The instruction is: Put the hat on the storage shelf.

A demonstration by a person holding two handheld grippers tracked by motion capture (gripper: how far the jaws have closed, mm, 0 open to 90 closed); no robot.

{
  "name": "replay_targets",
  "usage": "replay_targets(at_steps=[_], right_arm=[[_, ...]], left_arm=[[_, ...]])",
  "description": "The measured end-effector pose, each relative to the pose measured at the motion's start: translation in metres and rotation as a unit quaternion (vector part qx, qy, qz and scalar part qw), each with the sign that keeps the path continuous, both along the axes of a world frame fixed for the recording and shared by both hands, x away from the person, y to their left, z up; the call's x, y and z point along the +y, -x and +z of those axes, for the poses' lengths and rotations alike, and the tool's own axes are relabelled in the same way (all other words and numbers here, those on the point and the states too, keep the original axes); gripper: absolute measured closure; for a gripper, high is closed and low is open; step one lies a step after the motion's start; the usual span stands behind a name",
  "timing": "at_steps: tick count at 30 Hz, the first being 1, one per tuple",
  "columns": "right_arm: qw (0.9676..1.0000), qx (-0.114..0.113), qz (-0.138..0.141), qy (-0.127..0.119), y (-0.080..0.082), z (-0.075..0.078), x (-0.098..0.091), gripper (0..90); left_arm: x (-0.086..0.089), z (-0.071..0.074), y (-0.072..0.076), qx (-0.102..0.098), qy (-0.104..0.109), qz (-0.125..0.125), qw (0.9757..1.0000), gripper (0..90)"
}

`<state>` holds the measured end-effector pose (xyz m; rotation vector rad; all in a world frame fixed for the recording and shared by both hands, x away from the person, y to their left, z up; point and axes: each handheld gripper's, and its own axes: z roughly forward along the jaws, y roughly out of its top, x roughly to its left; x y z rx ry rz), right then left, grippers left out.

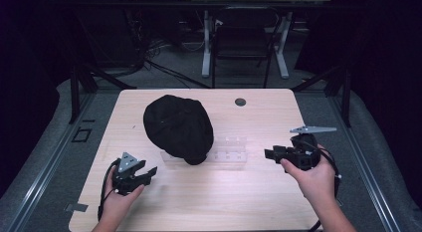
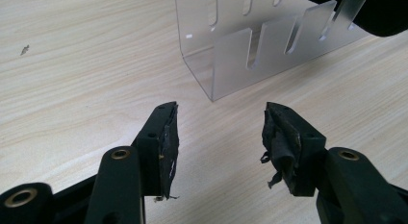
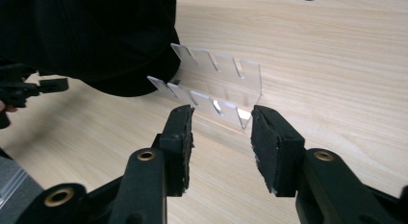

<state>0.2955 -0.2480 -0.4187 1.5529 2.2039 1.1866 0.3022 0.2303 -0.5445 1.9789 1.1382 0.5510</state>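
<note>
A black cap point(image 1: 178, 127) rests on top of a clear slotted acrylic rack point(image 1: 226, 151) in the middle of the wooden table point(image 1: 209, 202). My left gripper point(image 1: 147, 172) hovers at the front left, open and empty; its view shows the rack's near end point(image 2: 250, 51) just ahead of the jaws point(image 2: 219, 132). My right gripper point(image 1: 268, 153) is held at the rack's right end, open and empty. Its own view has the rack point(image 3: 216, 84) between and beyond the jaws point(image 3: 221, 137), with the cap point(image 3: 86, 36) at upper left.
A round grommet hole point(image 1: 240, 101) sits near the table's far edge. Beyond the table stand a dark chair point(image 1: 241, 48) and white desk legs point(image 1: 206, 43). Black frame struts point(image 1: 74, 92) flank the table's far corners.
</note>
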Motion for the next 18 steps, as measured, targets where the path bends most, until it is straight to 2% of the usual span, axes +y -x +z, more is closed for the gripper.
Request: replay_targets(at_steps=[5,11,13,18], right_arm=[[0.9998,-0.005,-0.012,0.012,0.006,-0.021,-0.003,57.7],[0.9985,-0.026,-0.024,0.041,0.013,-0.041,-0.008,55.8],[0.998,-0.027,-0.03,0.048,0.015,-0.05,-0.009,56.0],[0.9975,-0.032,-0.041,0.048,0.019,-0.067,-0.009,56.0]], left_arm=[[-0.003,-0.002,0.0,-0.002,-0.016,-0.005,0.9999,47.1],[-0.004,-0.004,0.0,0.001,-0.016,-0.008,0.9998,47.1],[-0.004,-0.004,-0.001,0.001,-0.015,-0.008,0.9999,47.2],[-0.006,-0.004,0.0,0.002,-0.016,-0.01,0.9998,47.2]])
